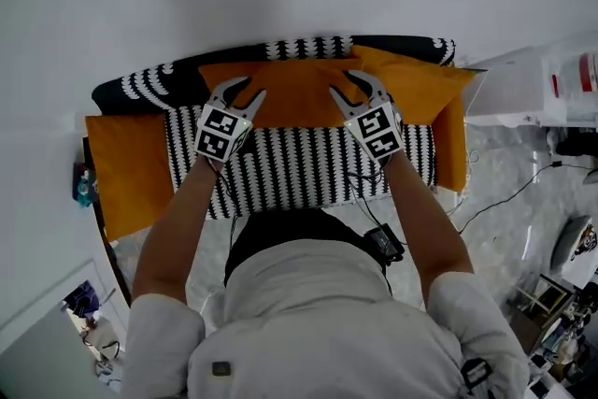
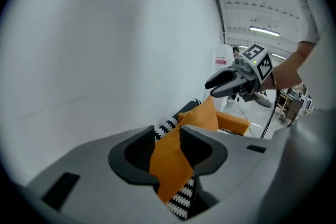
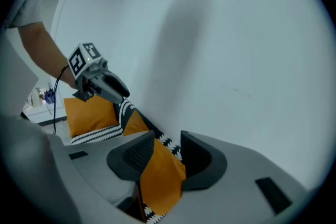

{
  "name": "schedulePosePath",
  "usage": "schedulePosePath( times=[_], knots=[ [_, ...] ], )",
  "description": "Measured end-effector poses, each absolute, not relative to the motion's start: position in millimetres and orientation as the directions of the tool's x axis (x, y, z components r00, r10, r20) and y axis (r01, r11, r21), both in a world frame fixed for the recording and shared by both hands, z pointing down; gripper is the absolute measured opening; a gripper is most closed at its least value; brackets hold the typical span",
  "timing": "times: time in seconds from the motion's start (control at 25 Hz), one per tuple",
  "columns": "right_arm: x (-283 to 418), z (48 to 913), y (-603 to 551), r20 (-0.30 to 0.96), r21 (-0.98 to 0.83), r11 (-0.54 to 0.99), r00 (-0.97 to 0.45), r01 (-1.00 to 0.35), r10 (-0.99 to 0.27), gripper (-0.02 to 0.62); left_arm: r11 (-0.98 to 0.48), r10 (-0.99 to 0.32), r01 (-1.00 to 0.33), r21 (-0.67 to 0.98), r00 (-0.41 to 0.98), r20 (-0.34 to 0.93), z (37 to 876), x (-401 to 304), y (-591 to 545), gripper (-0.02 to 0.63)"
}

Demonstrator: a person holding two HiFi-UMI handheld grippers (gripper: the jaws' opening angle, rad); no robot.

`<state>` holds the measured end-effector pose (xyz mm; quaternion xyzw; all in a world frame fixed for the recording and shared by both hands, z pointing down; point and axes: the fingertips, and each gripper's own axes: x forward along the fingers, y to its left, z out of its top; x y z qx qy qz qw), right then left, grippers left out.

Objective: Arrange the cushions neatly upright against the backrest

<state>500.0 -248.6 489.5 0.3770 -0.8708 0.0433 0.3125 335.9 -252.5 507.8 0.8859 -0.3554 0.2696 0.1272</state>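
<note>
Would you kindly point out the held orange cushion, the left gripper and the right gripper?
held orange cushion [image 1: 291, 98], head view, middle of its face.
left gripper [image 1: 252, 89], head view, midway between its fingertips.
right gripper [image 1: 342, 83], head view, midway between its fingertips.

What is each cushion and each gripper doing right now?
middle cushion: at the backrest, pinched by both grippers.
left gripper: shut on middle cushion.
right gripper: shut on middle cushion.
left cushion: at the left end of the sofa, untouched.
right cushion: at the right end, untouched.
</note>
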Motion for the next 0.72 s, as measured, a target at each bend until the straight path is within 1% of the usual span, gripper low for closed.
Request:
schedulePosePath(
  times=[0.12,0.16,0.2,0.24,0.36,0.52,0.72],
  knots=[
    [494.9,446.6,-232.2,0.493,0.14,0.686,-0.55,-0.714,-0.674,0.167,-0.679,-0.623,-0.733,0.042,0.606,0.494,465.4,333.2,-238.1,0.142],
    [494.4,433.3,-226.5,0.467,0.137,0.678,-0.556,-0.723,-0.687,0.16,-0.668,-0.644,-0.743,0.046,0.608,0.464,450.1,333.0,-232.8,0.127],
    [494.5,420.2,-222.6,0.44,0.134,0.669,-0.561,-0.731,-0.701,0.151,-0.661,-0.662,-0.75,0.042,0.609,0.437,434.7,333.8,-228.3,0.093],
    [494.8,407.5,-220.9,0.411,0.134,0.661,-0.566,-0.738,-0.715,0.135,-0.658,-0.676,-0.752,0.032,0.609,0.414,419.6,335.5,-225.4,0.076],
    [497.9,374.0,-215.7,0.335,0.131,0.643,-0.577,-0.754,-0.745,0.105,-0.649,-0.708,-0.761,0.005,0.607,0.361,379.2,341.3,-217.0,0.056],
    [501.8,338.8,-199.4,0.272,0.027,0.62,-0.59,-0.784,-0.76,0.06,-0.567,-0.79,-0.824,0.004,0.545,0.282,335.2,333.8,-202.5,0.044],
    [501.9,302.6,-191.1,0.2,0.035,0.61,-0.593,-0.791,-0.78,0.038,-0.502,-0.842,-0.864,0.03,0.496,0.213,302.7,326.1,-193.8,0.027]
  ],
)
